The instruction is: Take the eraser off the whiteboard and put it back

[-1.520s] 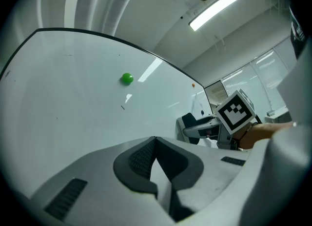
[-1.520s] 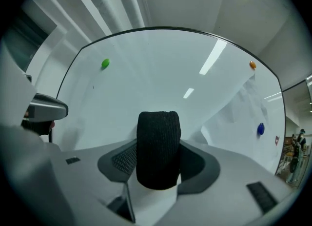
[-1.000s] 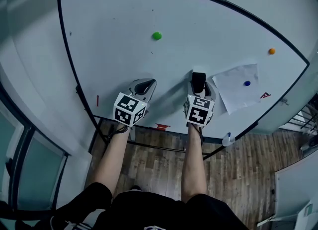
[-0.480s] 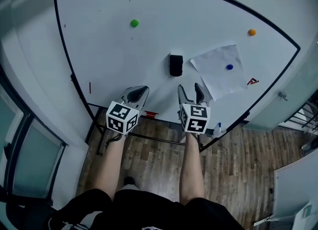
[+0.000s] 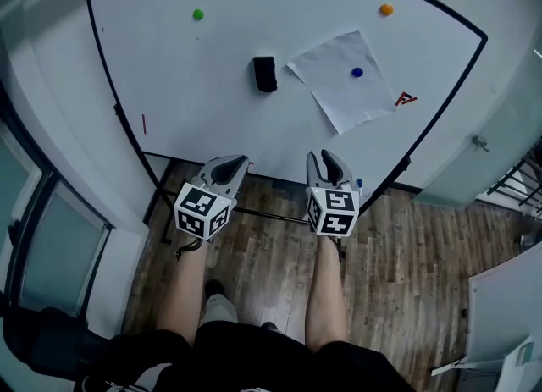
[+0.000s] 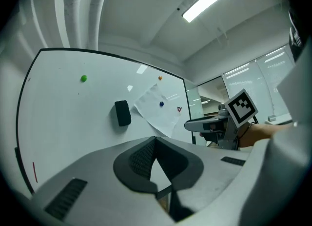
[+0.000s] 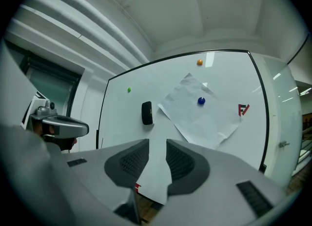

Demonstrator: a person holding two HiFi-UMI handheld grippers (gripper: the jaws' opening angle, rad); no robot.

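Note:
The black eraser (image 5: 264, 74) clings to the whiteboard (image 5: 186, 85), left of a sheet of paper (image 5: 345, 80) pinned by a blue magnet (image 5: 356, 72). Both grippers hang well back from the board, level, over the floor. My left gripper (image 5: 235, 162) is shut and empty; its view shows the eraser (image 6: 122, 113) far ahead of its tips (image 6: 155, 138). The jaws of my right gripper (image 5: 326, 157) are closing with nothing between them; a narrow gap still shows (image 7: 157, 140), and the eraser (image 7: 146, 113) sits beyond it on the board.
A green magnet (image 5: 198, 14), an orange magnet (image 5: 386, 9) and a red sticker (image 5: 406, 99) are on the board. The board's stand bar (image 5: 271, 212) runs below it over the wooden floor (image 5: 406, 280). A glass wall (image 5: 34, 238) stands at the left.
Both grippers drew back from the board toward the person. The right gripper, earlier at the eraser, left it on the board and its jaws narrowed.

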